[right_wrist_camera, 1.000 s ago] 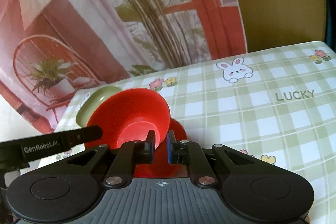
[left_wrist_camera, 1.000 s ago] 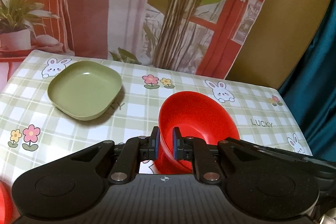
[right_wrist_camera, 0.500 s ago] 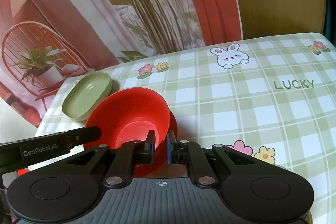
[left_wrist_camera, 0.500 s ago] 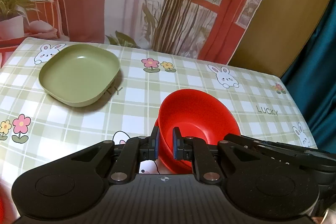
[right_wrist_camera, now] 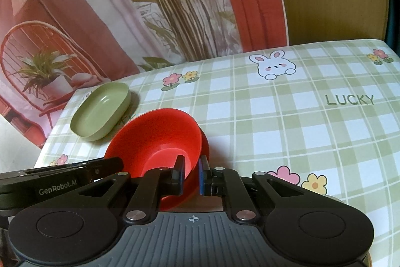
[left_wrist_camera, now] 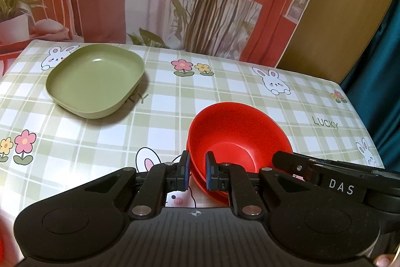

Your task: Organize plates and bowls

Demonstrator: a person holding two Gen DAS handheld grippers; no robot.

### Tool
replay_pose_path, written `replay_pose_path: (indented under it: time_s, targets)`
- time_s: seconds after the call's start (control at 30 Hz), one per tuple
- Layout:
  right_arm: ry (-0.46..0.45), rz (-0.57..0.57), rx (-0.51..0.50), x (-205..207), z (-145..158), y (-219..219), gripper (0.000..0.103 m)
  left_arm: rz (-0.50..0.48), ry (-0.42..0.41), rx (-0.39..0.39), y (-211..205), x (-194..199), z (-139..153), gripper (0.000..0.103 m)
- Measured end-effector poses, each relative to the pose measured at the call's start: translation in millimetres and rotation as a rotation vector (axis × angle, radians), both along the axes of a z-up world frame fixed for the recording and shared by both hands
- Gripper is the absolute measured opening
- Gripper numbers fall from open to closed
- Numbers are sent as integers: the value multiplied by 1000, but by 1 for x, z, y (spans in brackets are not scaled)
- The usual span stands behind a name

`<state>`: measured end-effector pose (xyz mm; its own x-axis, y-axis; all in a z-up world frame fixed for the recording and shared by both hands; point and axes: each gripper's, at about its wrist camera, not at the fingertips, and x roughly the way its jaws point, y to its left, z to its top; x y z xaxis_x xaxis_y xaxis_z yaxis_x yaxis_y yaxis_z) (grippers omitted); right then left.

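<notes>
Bowls first: your left gripper [left_wrist_camera: 196,170] has its blue pads pinched on the near rim of the upper red bowl [left_wrist_camera: 237,137], jaws almost together with only the thin bowl wall between them. That bowl sits nested in a second red bowl [left_wrist_camera: 212,192], whose rim shows as a separate red edge just under and outside the first; from these views you cannot tell whether the upper bowl is fully seated or a little raised and tilted. Your right gripper [right_wrist_camera: 191,177] is likewise nearly closed, its pads squeezing a red rim on the opposite side of the stack; the rim it grips looks like the upper bowl's, though the lower red edge lies close behind it, so which bowl it has is not certain. Each gripper's black arm shows in the other camera's view, reaching in toward the stack. The stack is on the checked tablecloth [left_wrist_camera: 225,81], toward its near middle, beside a printed rabbit. The green plate [left_wrist_camera: 95,79], a rounded square dish, lies flat and upright toward the far left corner of the cloth, well apart from the bowls and untouched by either gripper.
</notes>
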<state>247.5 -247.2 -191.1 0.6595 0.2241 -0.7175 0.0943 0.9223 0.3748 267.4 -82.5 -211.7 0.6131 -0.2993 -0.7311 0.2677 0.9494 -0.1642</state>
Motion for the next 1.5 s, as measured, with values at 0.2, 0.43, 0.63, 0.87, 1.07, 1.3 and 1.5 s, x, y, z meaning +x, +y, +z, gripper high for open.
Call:
replay_pose_path:
  time_s: [0.2,0.43,0.63,0.87,1.07,1.3,1.5]
  targets:
    - [0,1,0,0,0,0,10,1,-1,3,0,-1,0,13]
    - [0,1,0,0,1,0,10,4,1,3,-1,-1,1,13]
    - [1,2,0,0,1,0,10,8,5,5,-1,-1,0,13]
    - [2,7,-4,0,3,2,13,11,17,-9,0,1,-2,18]
    - [-30,-25,1,-4,13,-11,16,31,19,-11,3,0,0,28]
    - [-130,-20,-52,-7,49,-19,16,29,-50,-24,15,-8,29,28]
    - [-204,17,-91,-7,85,-14,17,42,-110,-22,41,-21,63,28]
